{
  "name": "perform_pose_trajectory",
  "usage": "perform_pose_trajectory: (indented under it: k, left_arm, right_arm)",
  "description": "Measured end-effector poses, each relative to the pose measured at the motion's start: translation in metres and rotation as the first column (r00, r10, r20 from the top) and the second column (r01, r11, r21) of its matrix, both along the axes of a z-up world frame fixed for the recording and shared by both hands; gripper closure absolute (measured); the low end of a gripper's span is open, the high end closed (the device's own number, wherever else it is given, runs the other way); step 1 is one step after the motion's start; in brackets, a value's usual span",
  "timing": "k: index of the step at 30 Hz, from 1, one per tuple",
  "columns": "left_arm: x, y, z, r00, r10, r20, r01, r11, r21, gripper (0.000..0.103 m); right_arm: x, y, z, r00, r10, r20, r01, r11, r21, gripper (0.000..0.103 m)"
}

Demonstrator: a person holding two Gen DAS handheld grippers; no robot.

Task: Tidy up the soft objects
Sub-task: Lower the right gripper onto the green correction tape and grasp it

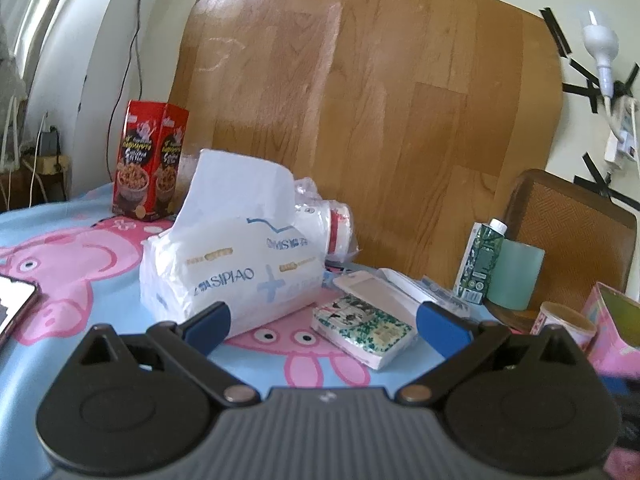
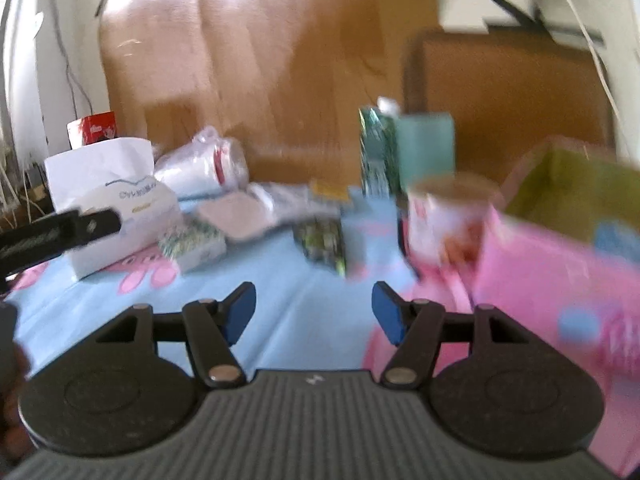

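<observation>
White soft plastic tissue pack (image 1: 224, 276) lies on a blue cartoon-print cloth (image 1: 72, 248). Left gripper (image 1: 322, 322) and right gripper (image 2: 314, 312) hover with jaws apart, empty.

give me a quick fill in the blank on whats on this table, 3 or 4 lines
1. The tissue pack lies on a blue cloth printed with pink cartoon ____.
2. Behind the tissue pack stands a ____ snack box.
3. Both the left gripper and the right gripper have their jaws ____, with nothing between them.
4. The green carton beside the pale green cup has a ____ cap.

Missing words: pigs; red; open; white
</observation>
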State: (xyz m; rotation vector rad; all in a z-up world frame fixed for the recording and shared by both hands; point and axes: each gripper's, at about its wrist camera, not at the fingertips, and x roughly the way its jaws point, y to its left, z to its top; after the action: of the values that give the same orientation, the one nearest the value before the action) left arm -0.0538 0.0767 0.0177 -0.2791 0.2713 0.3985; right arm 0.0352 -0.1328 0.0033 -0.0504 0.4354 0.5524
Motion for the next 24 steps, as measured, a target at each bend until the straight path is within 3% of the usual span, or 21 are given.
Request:
perform_pose_trajectory:
  k: [3, 6, 8, 9, 10, 11, 12, 17, 24]
  left_arm:
    - [0.002, 0.004, -0.001, 1.000, 0.012, -0.007, -0.012, 1.000, -0.026, 0.000]
    - [0.003, -0.002, -0.001, 1.000, 0.003, -0.009, -0.003, 1.000, 0.011, 0.000]
    - [0.003, -0.010, 0.000, 1.000, -0.009, -0.007, 0.009, 0.999, 0.054, 0.000]
    - [0.004, -0.013, 0.001, 1.000, -0.014, -0.007, 0.015, 0.997, 0.070, 0.000]
    - [0.004, -0.015, 0.001, 1.000, -0.018, -0.008, 0.018, 0.996, 0.082, 0.000]
    - [0.005, -0.016, 0.001, 1.000, -0.020, -0.009, 0.021, 0.996, 0.086, 0.000]
    - [0.005, -0.016, 0.001, 1.000, -0.021, -0.011, 0.022, 0.996, 0.085, 0.000]
    - [0.006, -0.006, 0.001, 1.000, -0.020, -0.016, 0.021, 0.999, 0.036, 0.000]
    - [0.008, 0.001, -0.001, 0.996, -0.077, -0.034, 0.077, 0.997, -0.017, 0.000]
  right_arm:
    - [0.035, 0.026, 0.000, 1.000, 0.024, 0.008, -0.023, 0.996, -0.086, 0.036]
    - [0.069, 0.048, -0.007, 1.000, 0.018, -0.021, -0.021, 0.986, -0.167, 0.037]
    - [0.094, 0.056, -0.012, 0.994, -0.008, -0.110, -0.014, 0.980, -0.197, 0.037]
    - [0.101, 0.054, -0.012, 0.990, -0.010, -0.139, -0.013, 0.986, -0.165, 0.038]
    - [0.105, 0.053, -0.013, 0.988, -0.010, -0.157, -0.015, 0.988, -0.152, 0.040]
    - [0.105, 0.050, -0.013, 0.988, -0.004, -0.155, -0.019, 0.989, -0.144, 0.058]
    - [0.102, 0.049, -0.013, 0.990, 0.010, -0.144, -0.031, 0.989, -0.144, 0.062]
    - [0.067, 0.034, -0.014, 0.988, 0.064, -0.138, -0.081, 0.989, -0.123, 0.062]
    - [-0.022, 0.002, -0.014, 0.975, 0.202, -0.089, -0.213, 0.966, -0.144, 0.062]
